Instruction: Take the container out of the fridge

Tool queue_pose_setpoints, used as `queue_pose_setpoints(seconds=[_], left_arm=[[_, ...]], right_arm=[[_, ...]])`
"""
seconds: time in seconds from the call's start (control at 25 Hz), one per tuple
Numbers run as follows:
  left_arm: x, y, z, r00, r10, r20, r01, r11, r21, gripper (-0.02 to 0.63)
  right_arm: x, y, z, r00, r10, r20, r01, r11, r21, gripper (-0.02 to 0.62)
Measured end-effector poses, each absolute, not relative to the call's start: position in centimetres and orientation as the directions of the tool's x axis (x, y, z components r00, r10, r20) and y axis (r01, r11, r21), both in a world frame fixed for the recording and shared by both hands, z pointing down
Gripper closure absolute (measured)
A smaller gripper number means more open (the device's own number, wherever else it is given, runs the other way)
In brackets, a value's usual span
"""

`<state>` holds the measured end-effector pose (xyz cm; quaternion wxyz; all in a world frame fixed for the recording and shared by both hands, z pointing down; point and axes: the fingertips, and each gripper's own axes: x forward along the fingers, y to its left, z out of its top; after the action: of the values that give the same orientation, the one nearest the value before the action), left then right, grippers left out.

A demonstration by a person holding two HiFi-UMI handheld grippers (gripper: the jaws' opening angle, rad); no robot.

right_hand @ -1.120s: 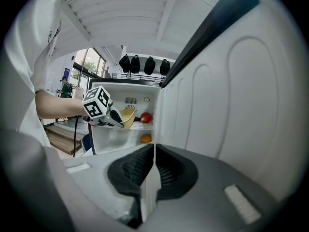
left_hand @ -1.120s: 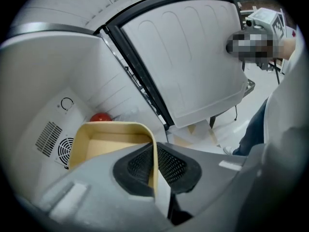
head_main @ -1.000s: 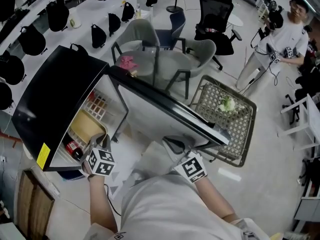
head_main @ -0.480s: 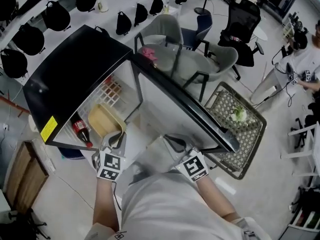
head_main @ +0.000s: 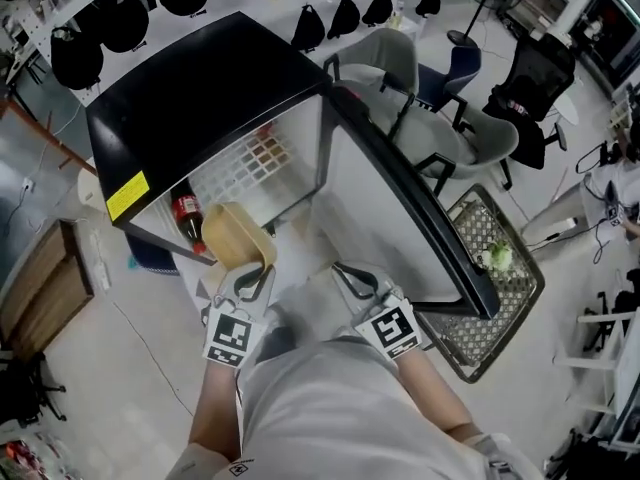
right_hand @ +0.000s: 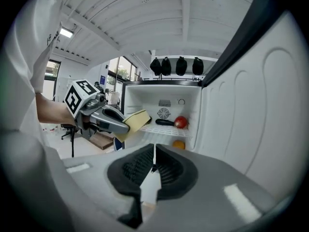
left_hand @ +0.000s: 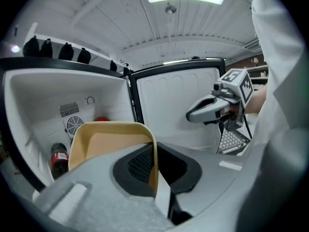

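Change: the container (head_main: 237, 238) sits nearer me than a second ago, when it lay deeper on the shelf; my left gripper (head_main: 254, 274) has drawn back with it.
Left gripper: clamped on the container's near rim, the wall pinched between the pads.
Container: tan, open-topped, at the mouth of the fridge (head_main: 200, 98).
Right gripper (head_main: 348, 274): jaws together, nothing in them, near the inner face of the open door (head_main: 400, 198).
Fridge interior: cola bottle (head_main: 187, 215) at the left; a red fruit (right_hand: 180, 122) and an orange one (right_hand: 178, 144) at the right.
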<state>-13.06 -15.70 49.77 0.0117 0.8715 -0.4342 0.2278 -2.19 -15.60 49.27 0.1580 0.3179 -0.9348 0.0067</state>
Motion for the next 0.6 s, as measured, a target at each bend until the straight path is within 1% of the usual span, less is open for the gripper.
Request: queue_pose_setpoints(seconds=[0.2,0.6], left_arm=[[-13.5,-14.0,48.5,0.530,-0.786,0.319,-0.809,-0.581,-0.088,0.594],[-15.3,-11.3,47.8,0.549,-0.801,0.238,-0.825,-0.566,-0.002,0.594]], right_arm=[[-3.6,-15.3,49.2,-0.781,-0.546,0.303,-0.547,0.832,0.091,0.581],[-6.9,-14.7,48.9,-0.832,-0.466,0.301,-0.461,0.883,0.093,0.581]])
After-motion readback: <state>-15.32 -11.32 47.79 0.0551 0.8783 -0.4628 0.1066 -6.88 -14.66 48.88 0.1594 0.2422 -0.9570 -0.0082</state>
